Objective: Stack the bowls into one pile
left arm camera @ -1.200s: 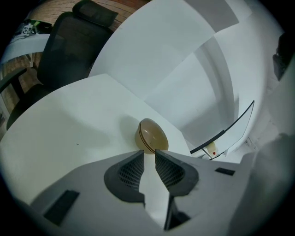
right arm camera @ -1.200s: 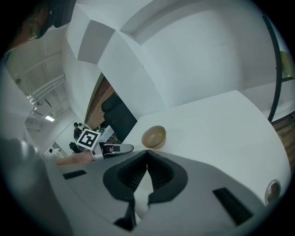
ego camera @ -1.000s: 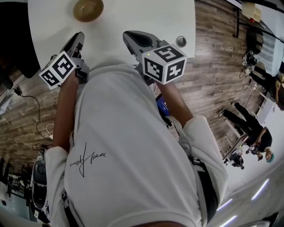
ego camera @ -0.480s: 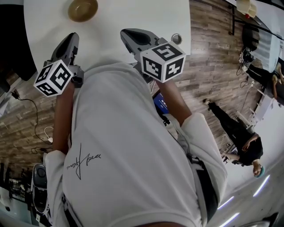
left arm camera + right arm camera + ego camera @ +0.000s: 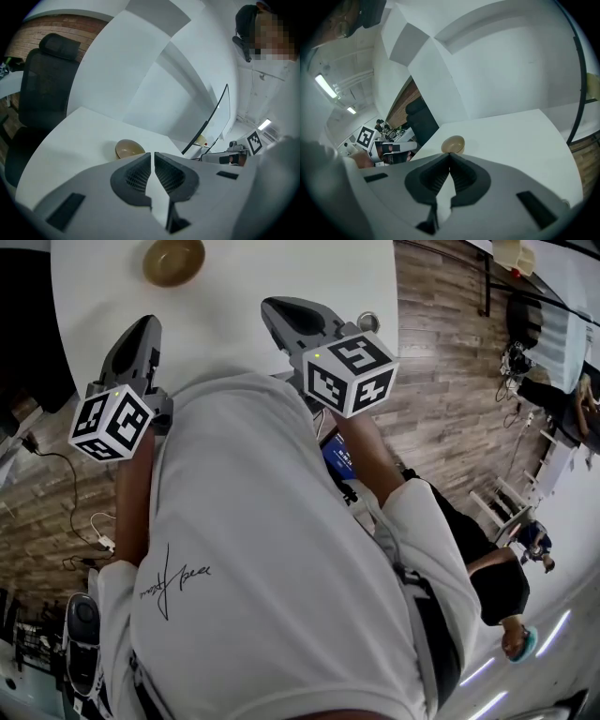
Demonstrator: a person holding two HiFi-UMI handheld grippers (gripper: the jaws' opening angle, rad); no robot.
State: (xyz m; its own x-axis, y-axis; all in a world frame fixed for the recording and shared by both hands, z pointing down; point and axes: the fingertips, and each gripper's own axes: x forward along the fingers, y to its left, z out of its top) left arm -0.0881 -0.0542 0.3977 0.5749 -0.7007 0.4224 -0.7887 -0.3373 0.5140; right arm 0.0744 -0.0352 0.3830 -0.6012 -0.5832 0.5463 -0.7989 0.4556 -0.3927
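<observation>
One brown bowl stands on the white table near its far edge. It also shows in the left gripper view as a tan bowl just beyond the jaws, and in the right gripper view as the same bowl. My left gripper hovers over the table's near edge, below the bowl, shut and holding nothing. My right gripper hangs to the right of it, also shut and holding nothing. Both sets of jaws, left gripper and right gripper, point toward the bowl without touching it.
A black office chair stands at the table's left side. A round metal grommet sits in the table near its right edge. A dark-edged panel stands at the right. A person walks on the wooden floor.
My left gripper has drifted a little left and turned its marker cube. The right gripper has barely moved. A person on the floor at the right has walked nearer.
</observation>
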